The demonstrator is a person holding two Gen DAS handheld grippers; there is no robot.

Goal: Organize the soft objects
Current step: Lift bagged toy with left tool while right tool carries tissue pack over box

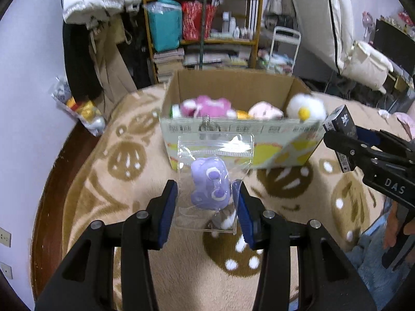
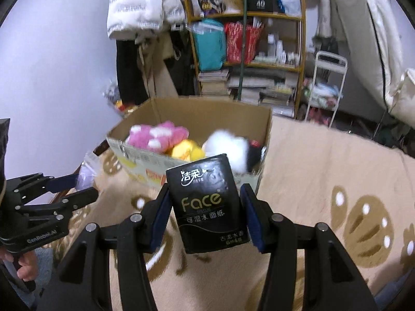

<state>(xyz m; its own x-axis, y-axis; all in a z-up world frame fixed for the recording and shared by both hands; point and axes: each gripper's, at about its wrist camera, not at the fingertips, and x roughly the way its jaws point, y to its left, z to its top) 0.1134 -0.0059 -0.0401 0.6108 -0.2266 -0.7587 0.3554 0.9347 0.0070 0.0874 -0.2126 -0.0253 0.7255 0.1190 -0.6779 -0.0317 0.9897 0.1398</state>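
My left gripper (image 1: pixel 207 202) is shut on a clear zip bag holding a purple plush toy (image 1: pixel 210 187), lifted above the blanket. My right gripper (image 2: pixel 205 212) is shut on a black pack of face tissues (image 2: pixel 207 204). In the left wrist view the right gripper (image 1: pixel 337 132) with the tissue pack (image 1: pixel 342 127) shows at the right edge. In the right wrist view the left gripper (image 2: pixel 85 184) with the purple toy (image 2: pixel 85 178) shows at the left. Ahead of both stands an open cardboard box (image 1: pixel 233 134) (image 2: pixel 145 160) with pink, yellow and white plush toys (image 1: pixel 207 106) (image 2: pixel 158 134) inside.
A beige blanket with brown paw prints (image 1: pixel 124 160) (image 2: pixel 324 176) covers the surface under the box. A cluttered shelf (image 1: pixel 202 26) (image 2: pixel 246 39) stands behind. A bag of toys (image 1: pixel 80 108) leans on the wall at left. A hand (image 2: pixel 26 269) holds the left gripper's handle.
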